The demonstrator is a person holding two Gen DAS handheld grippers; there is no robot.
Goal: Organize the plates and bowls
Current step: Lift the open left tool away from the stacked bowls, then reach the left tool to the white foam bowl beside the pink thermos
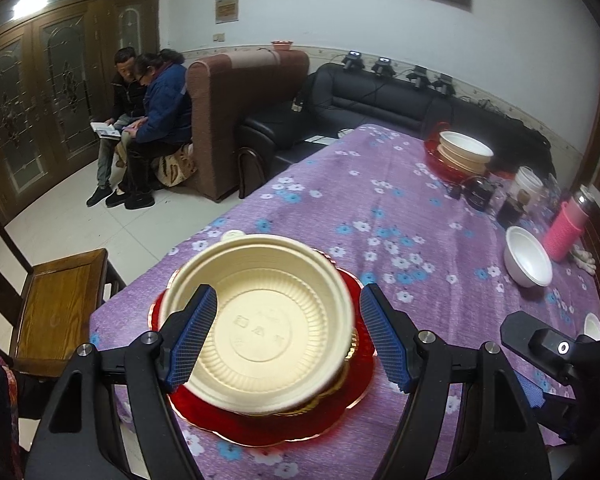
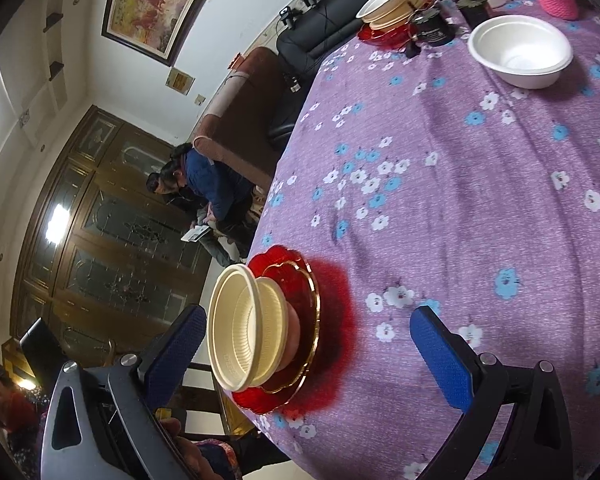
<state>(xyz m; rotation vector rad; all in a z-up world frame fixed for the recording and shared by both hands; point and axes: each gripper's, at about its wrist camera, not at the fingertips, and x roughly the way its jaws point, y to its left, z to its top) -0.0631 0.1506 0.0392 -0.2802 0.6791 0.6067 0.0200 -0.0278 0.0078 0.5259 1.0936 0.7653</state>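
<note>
The left gripper is hovering at the near end of the table, its blue-padded fingers standing spread to either side of a cream bowl and pinching nothing. That bowl is round, of thin cream plastic with a ribbed inner wall, a rolled rim and embossed marks on its flat floor. It is appearing slightly blurred in the left wrist view. The right wrist view is showing it nested in a second cream bowl. Both are sitting on a red plate with a scalloped, gold-trimmed edge, close to the table's near left corner.

The right gripper is likewise standing wide open, holding nothing, with the stack lying between its fingers in its own view.

The table is wearing a purple cloth printed with white and blue flowers. Farther along on the right side, a white bowl is sitting alone and empty, its wall smooth and matte. Just beyond it a pink cup is standing. At the far end, a second stack of cream bowls is resting on another red plate, with dark jars just beside it.
</note>
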